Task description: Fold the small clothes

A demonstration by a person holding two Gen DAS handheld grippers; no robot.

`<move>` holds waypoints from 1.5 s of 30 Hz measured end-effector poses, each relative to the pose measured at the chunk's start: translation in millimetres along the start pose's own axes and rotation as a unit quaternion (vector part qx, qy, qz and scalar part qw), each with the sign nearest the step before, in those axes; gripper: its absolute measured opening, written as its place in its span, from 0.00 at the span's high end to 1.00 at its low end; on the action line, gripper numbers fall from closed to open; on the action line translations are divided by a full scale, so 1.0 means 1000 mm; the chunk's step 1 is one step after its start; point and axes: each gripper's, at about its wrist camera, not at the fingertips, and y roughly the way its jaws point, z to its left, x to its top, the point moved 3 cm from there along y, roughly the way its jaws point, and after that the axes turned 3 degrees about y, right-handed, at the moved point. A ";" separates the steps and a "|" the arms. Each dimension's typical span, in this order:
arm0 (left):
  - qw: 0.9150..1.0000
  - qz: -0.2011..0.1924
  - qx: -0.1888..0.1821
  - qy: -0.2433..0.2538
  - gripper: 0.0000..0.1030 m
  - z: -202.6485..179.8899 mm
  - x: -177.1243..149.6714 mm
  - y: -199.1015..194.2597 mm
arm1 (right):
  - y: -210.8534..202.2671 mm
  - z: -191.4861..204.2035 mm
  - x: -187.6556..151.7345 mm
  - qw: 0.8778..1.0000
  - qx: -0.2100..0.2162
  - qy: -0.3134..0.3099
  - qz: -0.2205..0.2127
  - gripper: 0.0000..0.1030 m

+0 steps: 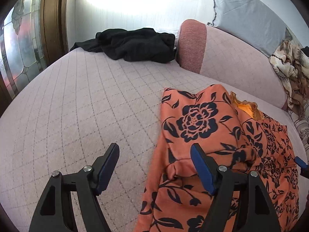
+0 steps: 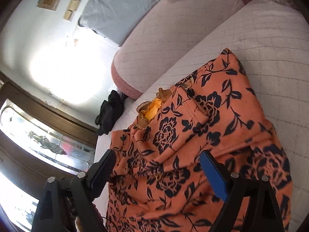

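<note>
Left claw (image 1: 154, 150) agape beside soft floral orange garment (image 1: 202, 127).

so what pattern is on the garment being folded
Orange garment with dark floral print; clearest in left wrist view.

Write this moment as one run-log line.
left tool: open, beside orange floral garment | right tool: open over garment | fold: unfinished

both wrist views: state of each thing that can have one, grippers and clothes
left gripper: open, nothing between its fingers
right gripper: open, over the cloth, pads not pressing it
orange floral garment: lying on the sofa, partly folded, rumpled
black garment: crumpled heap at the far end, unfolded
patterned cloth: bunched up on the backrest
</note>
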 end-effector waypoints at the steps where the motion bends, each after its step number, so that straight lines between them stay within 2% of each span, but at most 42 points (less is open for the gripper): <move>1: 1.000 0.001 0.000 -0.003 0.26 0.002 -0.003 0.003 | 0.015 -0.004 0.009 1.000 -0.018 0.013 0.013 0.13; 4: 1.000 -0.003 -0.013 -0.005 0.26 0.007 -0.005 -0.004 | 0.046 -0.022 0.022 0.996 -0.063 0.053 0.025 0.14; 6: 0.999 -0.014 -0.031 0.016 0.26 0.000 -0.003 -0.012 | 0.053 -0.030 0.023 0.995 -0.070 0.075 0.018 0.14; 10: 0.996 -0.025 -0.056 0.058 0.26 -0.018 -0.002 -0.023 | 0.055 -0.027 0.027 0.993 -0.083 0.079 -0.004 0.18; 12: 0.996 -0.018 -0.041 0.080 0.26 -0.025 -0.004 -0.017 | 0.058 -0.025 0.029 0.993 -0.096 0.071 -0.002 0.31; 14: 0.994 0.016 -0.027 0.103 0.26 -0.030 -0.009 0.000 | 0.059 -0.026 0.029 0.992 -0.101 0.076 -0.002 0.46; 16: 0.993 0.041 -0.015 0.107 0.26 -0.031 -0.014 0.013 | 0.060 -0.029 0.028 0.991 -0.108 0.078 0.002 0.47; 19: 0.994 0.043 -0.006 0.105 0.27 -0.030 -0.014 0.017 | 0.060 -0.027 0.027 0.990 -0.117 0.075 0.000 0.47; 20: 0.994 0.039 -0.002 0.101 0.30 -0.029 -0.013 0.017 | 0.062 -0.025 0.027 0.990 -0.120 0.074 0.000 0.47; 22: 0.995 0.045 0.003 0.087 0.53 -0.024 -0.011 0.020 | 0.068 -0.021 0.028 0.989 -0.126 0.072 0.001 0.47; 23: 0.996 0.053 -0.002 0.076 0.56 -0.020 -0.011 0.023 | 0.069 -0.020 0.028 0.989 -0.130 0.067 0.002 0.51; 24: 0.996 0.059 -0.008 0.064 0.57 -0.017 -0.011 0.027 | 0.072 -0.017 0.029 0.989 -0.139 0.058 0.003 0.59; 25: 0.997 0.060 -0.014 0.054 0.60 -0.014 -0.011 0.028 | 0.074 -0.016 0.030 0.988 -0.149 0.049 0.007 0.80; 26: 0.997 0.059 -0.020 0.045 0.63 -0.013 -0.010 0.027 | 0.075 -0.015 0.031 0.987 -0.154 0.043 0.007 0.91; 28: 0.998 0.052 -0.020 0.036 0.75 -0.011 -0.009 0.024 | 0.069 0.000 0.033 0.987 -0.162 0.011 -0.012 0.94; 29: 0.998 0.045 -0.012 0.034 0.77 -0.010 -0.008 0.022 | 0.063 0.012 0.034 0.986 -0.163 -0.010 -0.027 0.94; 30: 0.999 0.040 -0.007 0.029 0.80 -0.008 -0.008 0.020 | 0.057 0.026 0.035 0.985 -0.163 -0.028 -0.042 0.94; 33: 0.999 0.033 -0.008 -0.002 0.80 0.001 -0.007 0.015 | 0.020 0.060 0.032 0.976 -0.172 -0.082 -0.109 0.94; 35: 0.999 0.030 0.017 -0.022 0.85 0.011 -0.006 0.014 | 0.003 0.058 0.023 0.966 -0.199 -0.097 -0.137 0.94; 37: 0.997 0.049 0.022 -0.054 0.85 0.023 -0.008 0.021 | 0.016 0.030 0.014 0.961 -0.242 -0.091 -0.102 0.90; 38: 0.996 0.058 0.018 -0.061 0.85 0.027 -0.009 0.025 | 0.027 0.009 0.009 0.964 -0.249 -0.067 -0.071 0.90; 40: 0.997 0.047 0.018 -0.063 0.85 0.027 -0.009 0.020 | 0.037 -0.022 -0.002 0.972 -0.233 -0.007 -0.024 0.89; 42: 0.998 0.028 0.013 -0.057 0.82 0.023 -0.006 0.012 | 0.027 -0.025 -0.006 0.979 -0.199 0.010 -0.044 0.76; 43: 0.998 0.018 0.011 -0.055 0.74 0.020 -0.005 0.006 | 0.022 -0.021 -0.006 0.981 -0.189 0.010 -0.051 0.54; 44: 0.999 0.006 0.006 -0.052 0.69 0.016 -0.003 0.001 | 0.015 -0.016 -0.004 0.981 -0.182 0.009 -0.062 0.22; 45: 0.999 -0.009 -0.002 -0.045 0.58 0.012 0.000 -0.004 | 0.008 -0.011 -0.001 0.980 -0.181 0.003 -0.079 0.19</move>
